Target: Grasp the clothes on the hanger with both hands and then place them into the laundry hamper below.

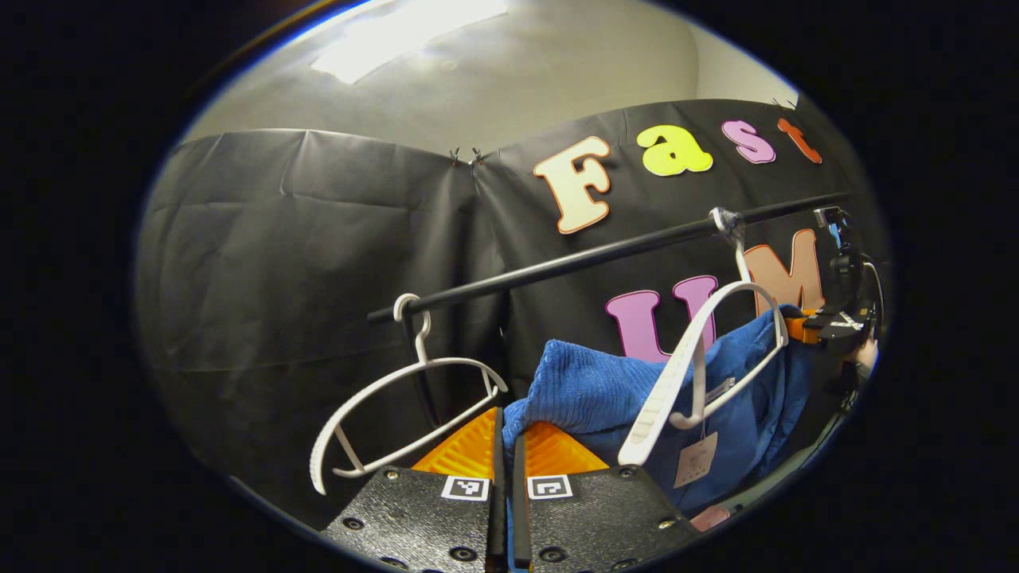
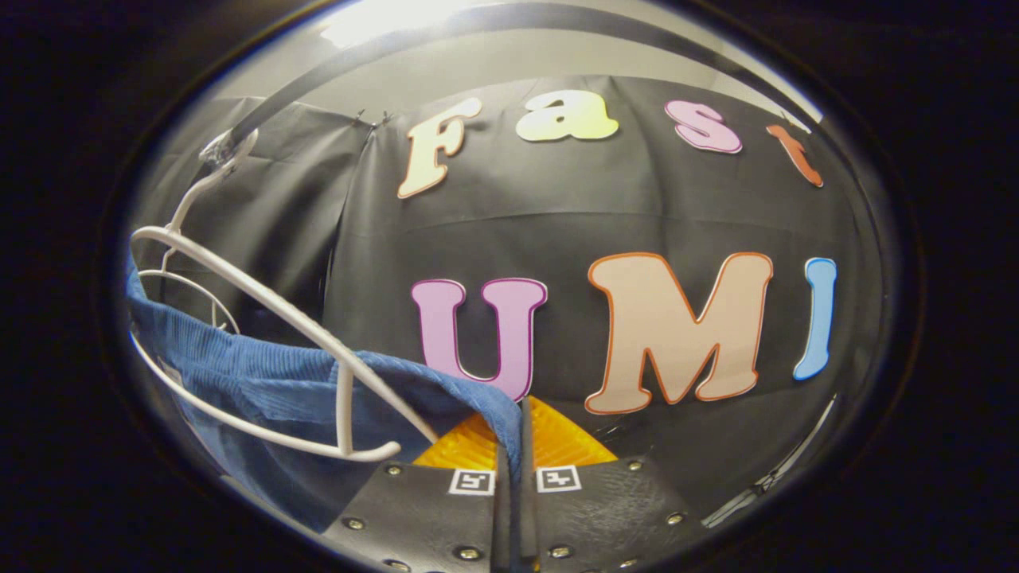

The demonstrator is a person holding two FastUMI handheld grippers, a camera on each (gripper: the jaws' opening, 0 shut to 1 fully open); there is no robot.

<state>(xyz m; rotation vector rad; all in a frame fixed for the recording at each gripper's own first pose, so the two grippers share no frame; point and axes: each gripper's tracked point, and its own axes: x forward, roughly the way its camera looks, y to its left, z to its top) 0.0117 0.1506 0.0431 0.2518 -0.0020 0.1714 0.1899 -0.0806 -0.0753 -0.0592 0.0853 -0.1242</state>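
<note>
A blue ribbed garment (image 1: 589,390) hangs over a white hanger (image 1: 720,314) on the black rail (image 1: 605,255). My left gripper (image 1: 507,434) is shut on a fold of the garment's near end, and blue cloth shows between the fingers. The right gripper (image 1: 832,322) appears far off at the garment's other end, held by a hand (image 1: 866,354). In the right gripper view, the right gripper (image 2: 515,434) is shut on the edge of the blue garment (image 2: 263,382), which drapes left under the white hanger (image 2: 263,306). The rail (image 2: 478,24) arcs overhead.
An empty white hanger (image 1: 398,398) hangs on the rail left of the garment; in the right gripper view that empty hanger (image 2: 191,290) sits behind the garment. A paper tag (image 1: 696,460) dangles from the garment. Something pinkish (image 1: 711,517) shows low at the right. Black cloth walls stand behind.
</note>
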